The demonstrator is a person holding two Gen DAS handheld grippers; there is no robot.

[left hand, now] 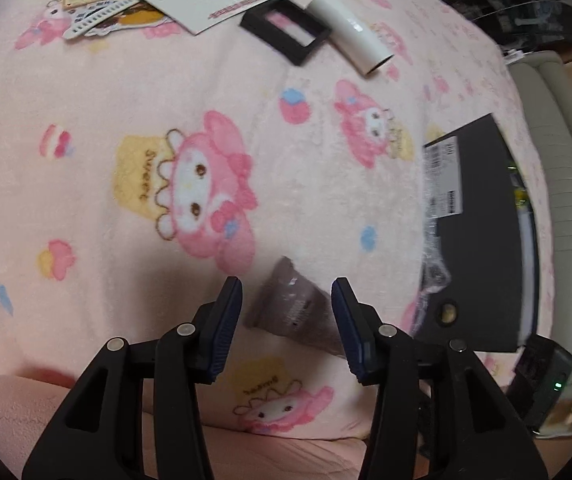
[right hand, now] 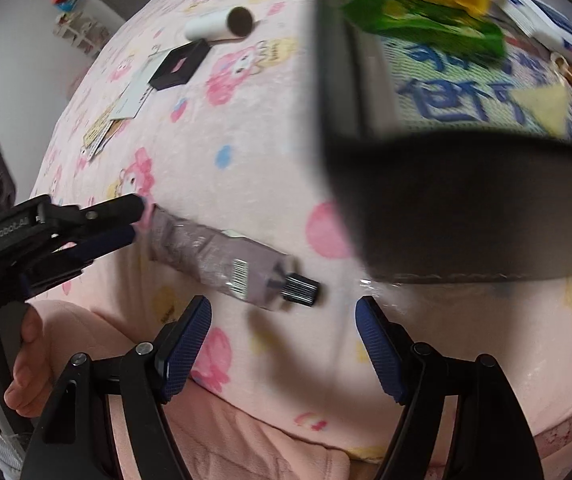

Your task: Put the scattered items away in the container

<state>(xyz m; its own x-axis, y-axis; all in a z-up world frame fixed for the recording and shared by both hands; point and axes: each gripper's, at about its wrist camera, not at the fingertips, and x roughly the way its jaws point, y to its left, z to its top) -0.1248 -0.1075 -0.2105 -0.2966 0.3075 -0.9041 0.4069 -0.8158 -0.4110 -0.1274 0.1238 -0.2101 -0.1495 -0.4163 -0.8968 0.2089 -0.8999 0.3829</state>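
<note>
A: Where does the tube (right hand: 221, 264) lie?

B: On the bed (left hand: 326, 184), crimped tail between the left gripper's (left hand: 287, 314) fingers, which stand spread, not closed on it. Its long axis runs from them toward the black cap, just ahead of the right gripper (right hand: 283, 346), also spread wide and empty.

A: Looks?

B: Greyish-mauve, squeezed flat, crinkled, with a barcode label. The box (right hand: 466, 216) sits just past the cap. Left is nearer.

A: Others?

B: A roll (left hand: 350, 34), a frame (left hand: 286, 32) and cards (left hand: 205, 0) lie far beyond the fingers.
</note>
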